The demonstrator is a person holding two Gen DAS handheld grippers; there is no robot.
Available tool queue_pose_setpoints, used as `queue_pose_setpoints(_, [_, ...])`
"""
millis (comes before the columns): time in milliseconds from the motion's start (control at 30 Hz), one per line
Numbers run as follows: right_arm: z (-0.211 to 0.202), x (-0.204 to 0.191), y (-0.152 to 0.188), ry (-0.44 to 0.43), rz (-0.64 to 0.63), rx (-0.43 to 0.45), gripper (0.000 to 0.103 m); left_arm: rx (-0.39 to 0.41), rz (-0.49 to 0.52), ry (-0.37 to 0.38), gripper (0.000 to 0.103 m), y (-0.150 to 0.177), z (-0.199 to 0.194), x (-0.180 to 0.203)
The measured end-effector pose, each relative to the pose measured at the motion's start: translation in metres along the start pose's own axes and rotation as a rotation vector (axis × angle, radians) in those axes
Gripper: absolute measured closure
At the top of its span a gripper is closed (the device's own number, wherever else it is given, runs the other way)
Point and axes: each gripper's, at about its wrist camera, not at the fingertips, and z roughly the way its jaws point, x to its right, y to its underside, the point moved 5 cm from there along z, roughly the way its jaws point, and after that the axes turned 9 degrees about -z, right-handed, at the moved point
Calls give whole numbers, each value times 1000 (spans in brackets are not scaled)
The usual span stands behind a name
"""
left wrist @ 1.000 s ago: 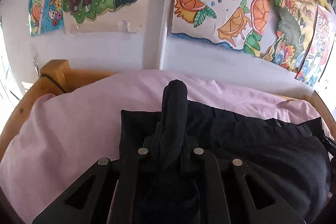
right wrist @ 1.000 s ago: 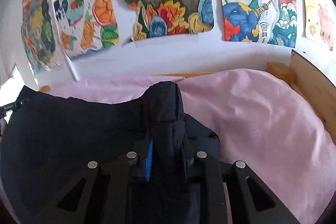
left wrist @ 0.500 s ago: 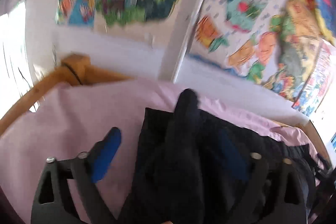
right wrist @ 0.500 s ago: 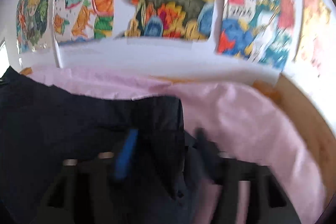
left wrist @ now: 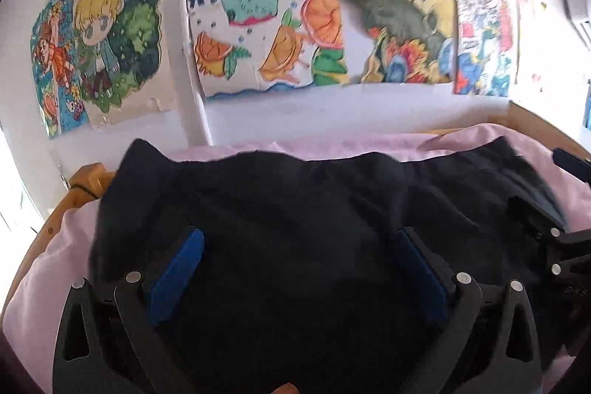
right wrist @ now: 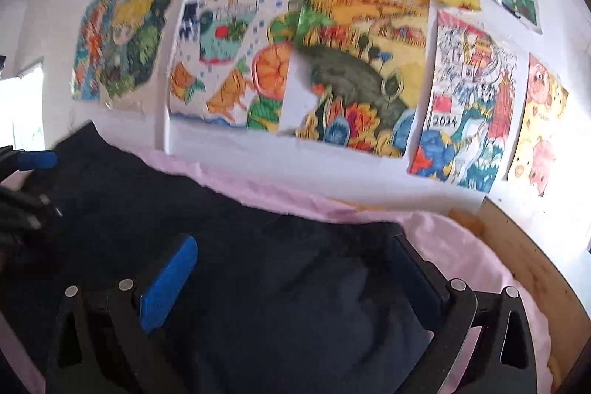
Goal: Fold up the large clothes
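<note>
The big dark garment (left wrist: 295,228) lies on the pink bed sheet (left wrist: 55,246), bunched and doubled over, filling the middle of the left view from about 9 o'clock to 3 o'clock. The left hand-held gripper (left wrist: 295,268) is opening wide, its blue pads (left wrist: 177,276) apart, and nothing is pinched; the cloth only lies under them. The right hand-held gripper (right wrist: 291,279) is opening wide too, over the same garment (right wrist: 277,301), gripping nothing. One fold looks laid down. The pile still looks lumpy, so more folds and smoothing are probably left
</note>
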Motion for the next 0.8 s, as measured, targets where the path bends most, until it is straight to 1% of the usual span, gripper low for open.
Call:
queue_pose_setpoints(67, [16,5,8,2,2,-32,0,5,-39,-24,1,-5,15,-12])
queue_pose_setpoints(133, [32,10,16,18,-5,-58,0,-17,-67,-43,1,-5,30,-25])
queue_pose_setpoints(167, [42,12,20,9,0,-71,0,-39,-79,-30,1,-3,38,-29])
queue_pose_setpoints(200, [51,14,23,-10,14,-84,0,-50,-86,-33,1,-2,44,-32])
queue_pose_setpoints(267, [66,16,26,-41,26,-107,0,-55,-85,-51,1,0,58,-34])
queue_pose_setpoints(433, [96,9,32,-51,-9,-129,0,-34,-67,-77,1,9,82,-35])
queue_pose_setpoints(667, [125,8,46,-120,35,-155,0,-50,-56,-98,0,11,101,-34])
queue_pose_setpoints(800, [128,8,47,-121,36,-157,0,-41,-50,-104,1,12,98,-33])
